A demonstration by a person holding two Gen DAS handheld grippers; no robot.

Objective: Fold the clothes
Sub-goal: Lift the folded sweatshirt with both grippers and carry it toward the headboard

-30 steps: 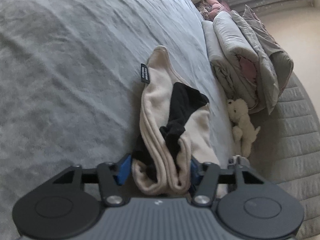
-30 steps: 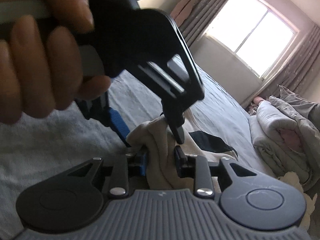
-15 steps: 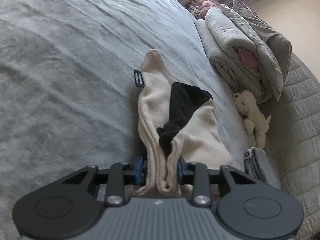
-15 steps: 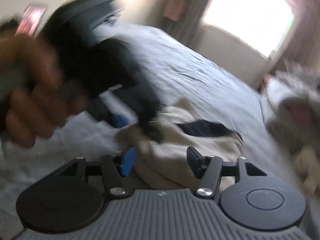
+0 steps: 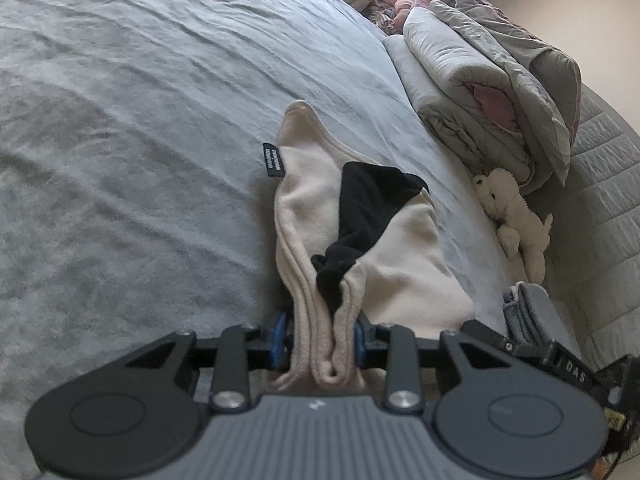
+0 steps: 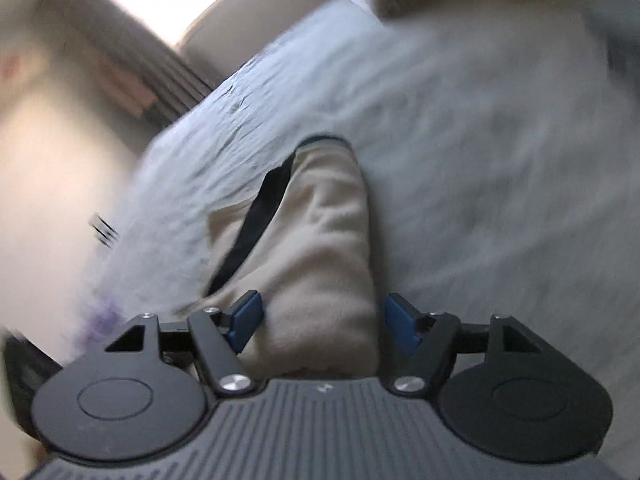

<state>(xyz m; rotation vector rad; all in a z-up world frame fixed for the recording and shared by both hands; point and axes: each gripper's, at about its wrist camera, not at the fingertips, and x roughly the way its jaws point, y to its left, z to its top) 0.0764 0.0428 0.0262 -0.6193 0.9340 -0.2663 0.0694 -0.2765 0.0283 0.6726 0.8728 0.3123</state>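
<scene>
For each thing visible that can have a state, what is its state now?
Cream garment: bunched, lying on the bed.
Left hand-held gripper: shut on the cream garment's folded edge.
Right hand-held gripper: open, jaws just widened, garment between them unpressed.
Grey duvet: rolled up.
Plush toy: lying down.

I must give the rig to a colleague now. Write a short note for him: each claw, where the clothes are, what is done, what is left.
Left claw: shut on the bunched edge of the cream garment.
Right claw: open, jaws have just been opening; cream cloth lies between the pads, not pressed.
Garment: lies partly folded on the grey bed, black lining showing.
Done: the handover to the left claw.
Left: finish folding and lay it flat.
</scene>
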